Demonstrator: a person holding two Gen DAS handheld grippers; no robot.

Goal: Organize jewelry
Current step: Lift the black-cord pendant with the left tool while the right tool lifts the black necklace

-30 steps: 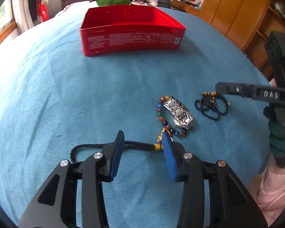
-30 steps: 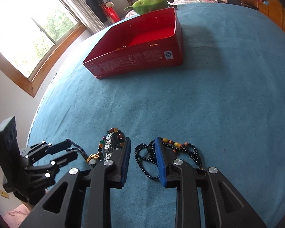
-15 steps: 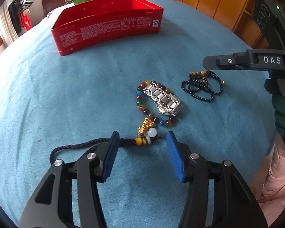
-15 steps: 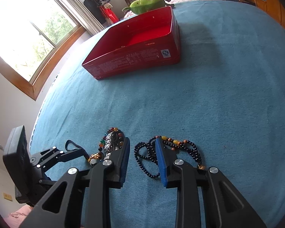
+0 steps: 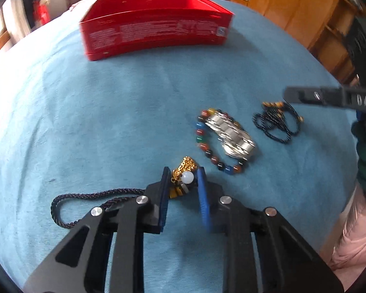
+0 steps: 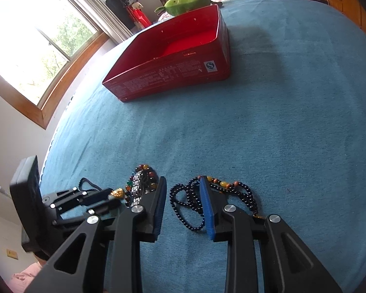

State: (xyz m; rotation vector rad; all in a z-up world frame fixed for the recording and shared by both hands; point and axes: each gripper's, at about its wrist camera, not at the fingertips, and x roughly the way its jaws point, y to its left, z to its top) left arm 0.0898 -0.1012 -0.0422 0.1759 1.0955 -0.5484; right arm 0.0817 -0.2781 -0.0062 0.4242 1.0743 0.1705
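My left gripper (image 5: pixel 183 173) is shut on the charm end of a black cord bracelet (image 5: pixel 185 178), with gold charm and white bead; its cord (image 5: pixel 85 196) trails left on the blue cloth. A silver watch (image 5: pixel 231 134) lies over a coloured bead bracelet (image 5: pixel 201 131) just beyond. A black bead necklace (image 5: pixel 275 122) lies to the right. My right gripper (image 6: pixel 183 183) is open, low over that necklace (image 6: pixel 192 210), one finger resting across it. An open red box (image 5: pixel 156 29) stands at the far side, also in the right wrist view (image 6: pixel 173 68).
A green plush toy (image 6: pixel 188 0) lies behind the box. A window (image 6: pixel 36 36) is on the left, wooden cabinets (image 5: pixel 305 12) on the right. The blue cloth (image 6: pixel 280 122) stretches between the jewelry and the box.
My left gripper has moved right along the cord and closed on its charm end. My right gripper has stayed open over the black bead necklace.
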